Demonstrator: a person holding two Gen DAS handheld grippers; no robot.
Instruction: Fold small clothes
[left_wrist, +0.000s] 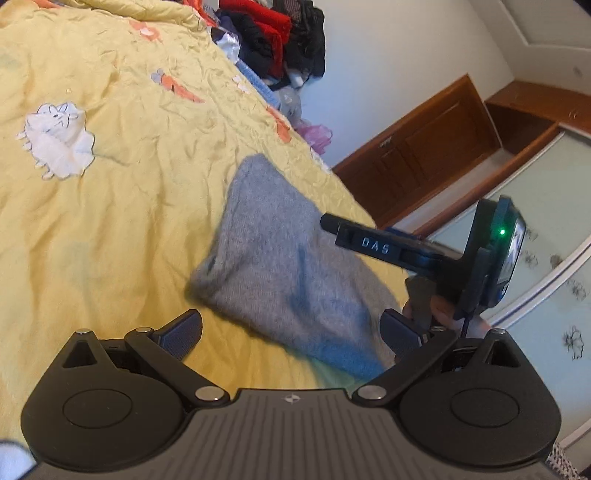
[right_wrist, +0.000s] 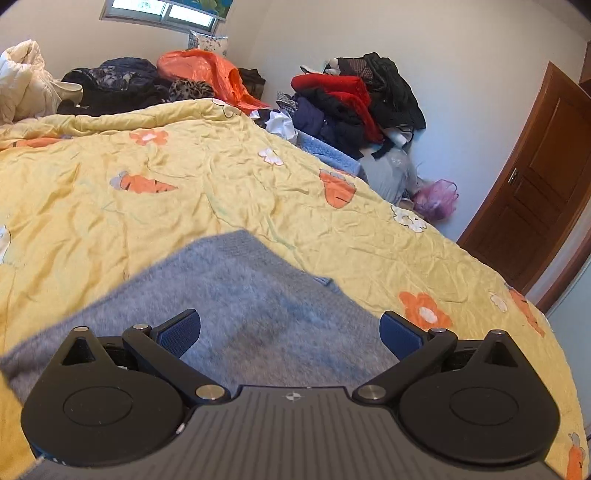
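Grey knit garment (left_wrist: 280, 258) lies on the yellow quilt (left_wrist: 122, 206) of the bed, near the bed's edge; fuzzy fabric, probably a small sweater or similar, exact type not clear. It looks already doubled at least once: outline is a compact wedge, no sleeves or legs showing.

Left tool (left_wrist: 291, 332): fingers spread apart, nothing between them, hanging just above the garment's near end. Right tool (right_wrist: 290, 334): fingers also apart and empty, poised over the grey knit (right_wrist: 236, 295). In the left view the right tool shows as a black body with a green light, beside the garment's right side.

Step in hand, as I judge it: between folds, both tools free, lining up for a fresh grasp.

Next move calls for pinching one edge or corner through all layers, lifting low, and carrying it across.

Orientation: in the left view the long axis runs diagonally, narrow end pointing up and away, broad end towards the camera.
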